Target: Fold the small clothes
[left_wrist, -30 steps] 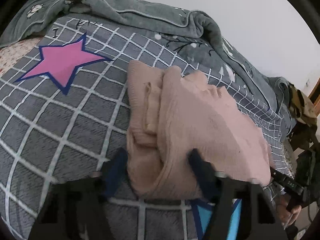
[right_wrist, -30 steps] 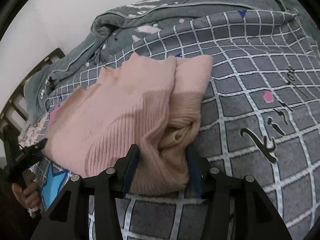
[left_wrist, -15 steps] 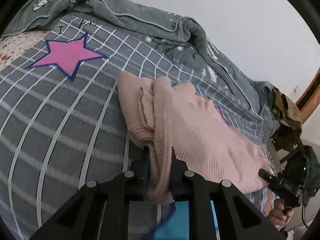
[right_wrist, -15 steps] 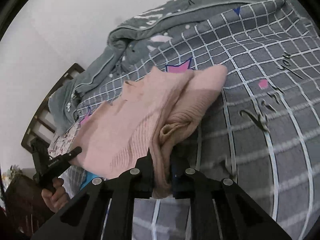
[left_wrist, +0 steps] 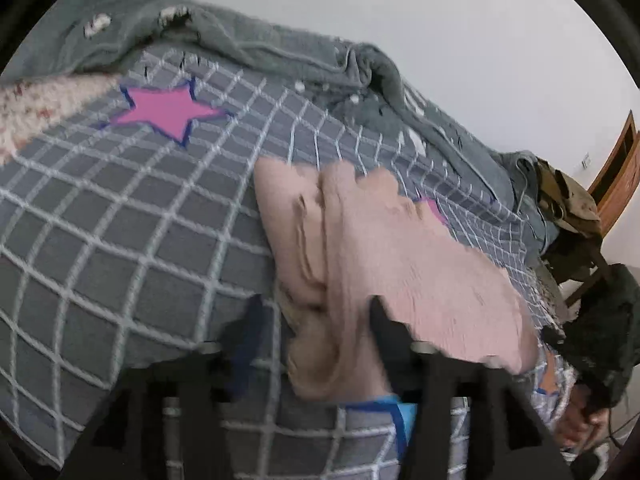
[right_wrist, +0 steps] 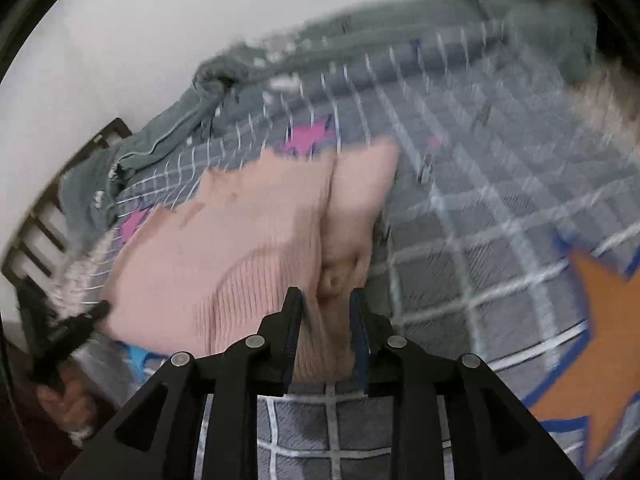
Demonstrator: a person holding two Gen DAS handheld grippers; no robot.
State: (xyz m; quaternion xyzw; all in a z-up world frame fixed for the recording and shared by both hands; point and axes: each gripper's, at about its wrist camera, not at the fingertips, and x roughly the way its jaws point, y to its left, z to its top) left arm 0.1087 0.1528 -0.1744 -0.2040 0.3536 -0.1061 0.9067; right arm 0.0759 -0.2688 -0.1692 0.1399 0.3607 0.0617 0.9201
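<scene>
Both claws (left_wrist: pixel 316 316) (right_wrist: pixel 326 312) just released the pink sweater (left_wrist: pixel 384 248).

My matt black plastic left gripper (left_wrist: pixel 314 312) has dull metal screws. The soft pink ribbed-knit sweater (left_wrist: pixel 384 248) lies on grey checked woven cloth bedcover (left_wrist: pixel 120 248); beyond, fleecy grey-green blanket (left_wrist: pixel 280 48).

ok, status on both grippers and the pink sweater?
Left gripper jaws just opened, clear of pink knit sweater. Right gripper jaws just opening, hem fold between them. Sweater lies folded on grey checked bedspread. Nothing obstructing.
</scene>
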